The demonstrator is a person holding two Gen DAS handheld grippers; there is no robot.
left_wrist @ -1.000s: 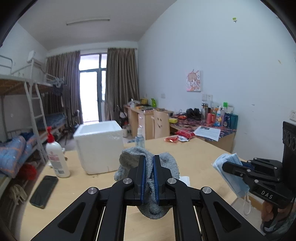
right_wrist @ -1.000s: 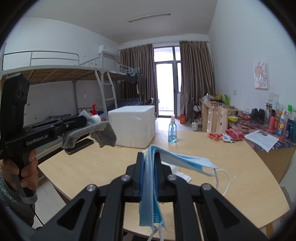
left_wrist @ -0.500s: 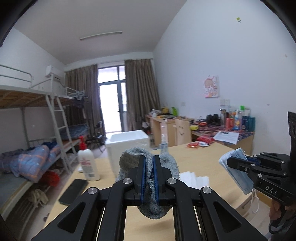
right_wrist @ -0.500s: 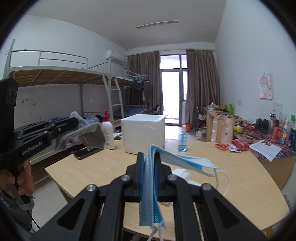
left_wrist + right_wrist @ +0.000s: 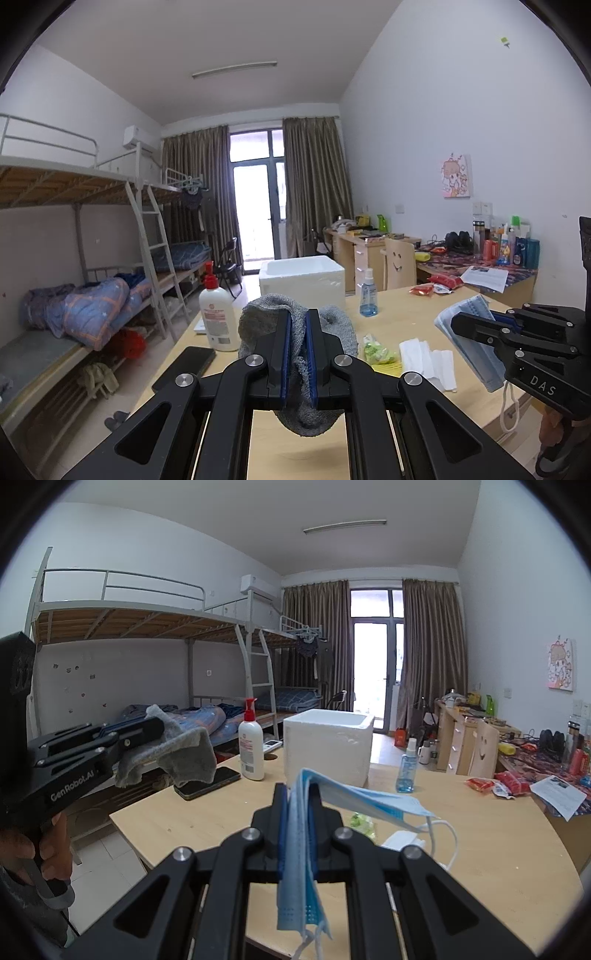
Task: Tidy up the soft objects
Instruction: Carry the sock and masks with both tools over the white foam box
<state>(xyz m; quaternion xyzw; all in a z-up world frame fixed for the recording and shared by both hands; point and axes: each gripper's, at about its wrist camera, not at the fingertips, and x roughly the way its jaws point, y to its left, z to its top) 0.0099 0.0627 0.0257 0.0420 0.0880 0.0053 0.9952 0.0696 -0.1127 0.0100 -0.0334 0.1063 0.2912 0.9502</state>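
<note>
My left gripper [image 5: 297, 325] is shut on a grey sock [image 5: 334, 328], which bunches over the fingers and sags below them above the near table edge. In the right wrist view the same sock [image 5: 184, 753] hangs from that gripper [image 5: 157, 725] at the left, off the table's left side. My right gripper [image 5: 297, 797] is shut on a blue face mask [image 5: 354, 801]; its pleats drape right and its white loops dangle. The left wrist view shows that mask [image 5: 469, 328] at the right. A white foam box [image 5: 301, 282] [image 5: 327, 744], open on top, stands further back on the table.
On the wooden table [image 5: 480, 834] are a lotion pump bottle [image 5: 218, 319], a black phone [image 5: 184, 369], a blue spray bottle [image 5: 368, 293], white tissues [image 5: 424, 356], a green-yellow packet [image 5: 378, 354] and red snack packs [image 5: 495, 784]. Bunk beds stand at the left, desks at the right.
Both grippers have drawn back from the table and swung left, still holding sock and mask. The foam box now looks smaller and farther; the bunk beds fill more of both views.
</note>
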